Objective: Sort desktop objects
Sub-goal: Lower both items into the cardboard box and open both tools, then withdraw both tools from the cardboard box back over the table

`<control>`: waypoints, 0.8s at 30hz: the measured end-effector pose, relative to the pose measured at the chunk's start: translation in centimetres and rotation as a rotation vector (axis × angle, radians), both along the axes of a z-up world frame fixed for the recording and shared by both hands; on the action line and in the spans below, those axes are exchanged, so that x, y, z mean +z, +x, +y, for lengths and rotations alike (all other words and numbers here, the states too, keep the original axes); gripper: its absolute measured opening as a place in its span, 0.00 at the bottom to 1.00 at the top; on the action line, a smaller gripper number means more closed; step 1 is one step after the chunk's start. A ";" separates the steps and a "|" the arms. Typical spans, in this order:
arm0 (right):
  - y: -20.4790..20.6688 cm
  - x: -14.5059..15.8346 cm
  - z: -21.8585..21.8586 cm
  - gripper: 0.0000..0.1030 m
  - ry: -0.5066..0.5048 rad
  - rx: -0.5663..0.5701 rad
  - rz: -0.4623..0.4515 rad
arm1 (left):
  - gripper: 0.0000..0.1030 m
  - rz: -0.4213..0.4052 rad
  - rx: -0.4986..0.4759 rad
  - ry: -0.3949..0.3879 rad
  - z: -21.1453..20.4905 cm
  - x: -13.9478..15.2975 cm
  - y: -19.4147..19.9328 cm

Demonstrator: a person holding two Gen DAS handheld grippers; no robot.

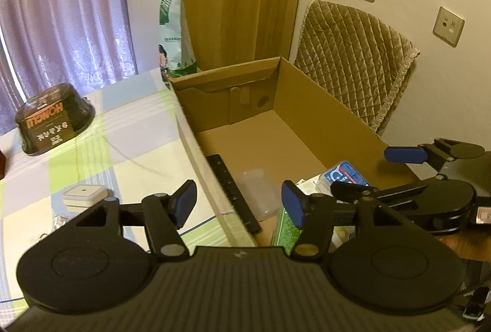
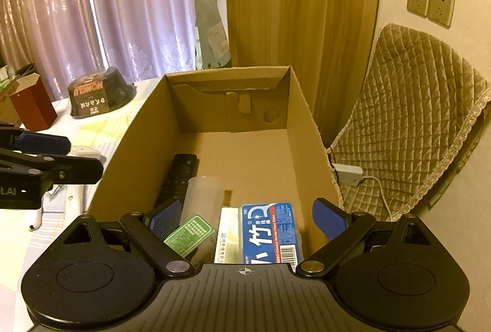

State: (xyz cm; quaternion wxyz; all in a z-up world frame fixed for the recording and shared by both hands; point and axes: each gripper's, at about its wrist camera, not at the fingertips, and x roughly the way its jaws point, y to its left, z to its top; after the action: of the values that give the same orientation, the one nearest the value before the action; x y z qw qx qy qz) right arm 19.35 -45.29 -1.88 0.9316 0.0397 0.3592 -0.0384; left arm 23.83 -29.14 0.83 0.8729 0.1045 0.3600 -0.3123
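Left wrist view shows the left gripper [image 1: 239, 203] with its blue pads spread apart and nothing between them, poised over the near left wall of a cardboard box [image 1: 322, 108]. Inside the box lie a black remote [image 1: 231, 187] along the left wall, a clear plastic cup [image 1: 256, 194] beside it, a green packet [image 1: 285, 227] and a blue floss box [image 1: 346, 175]. Right wrist view has the right gripper [image 2: 245, 221] also wide apart and empty, above the floss box [image 2: 270, 233] at the near end of the cardboard box [image 2: 310, 148]. On the checked tablecloth [image 1: 129, 129] outside sit a black bowl [image 1: 55, 120] upside down and a small white box [image 1: 83, 194]
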 end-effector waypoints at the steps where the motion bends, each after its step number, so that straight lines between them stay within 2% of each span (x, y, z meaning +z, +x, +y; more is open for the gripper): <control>1: -0.1 0.2 0.1 0.92 0.001 0.000 -0.001 | 0.57 -0.003 0.005 -0.001 0.4 0.2 -0.2; 10: -1.5 2.5 2.2 0.92 0.000 0.023 -0.022 | 0.67 0.003 0.063 -0.011 4.9 1.2 -2.0; 17: -2.7 3.9 5.1 0.92 0.010 0.059 -0.040 | 0.86 0.007 0.135 -0.007 10.3 1.4 -4.0; 24: -3.9 4.3 10.0 0.92 0.031 0.147 -0.054 | 0.99 0.028 0.247 0.023 17.4 0.5 -6.5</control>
State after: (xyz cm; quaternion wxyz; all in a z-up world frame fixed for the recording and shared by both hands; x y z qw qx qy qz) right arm 15.42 -35.25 2.38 0.9406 0.0287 0.3364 0.0366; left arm 17.36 -11.72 1.30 0.8984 0.0652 0.3859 -0.1995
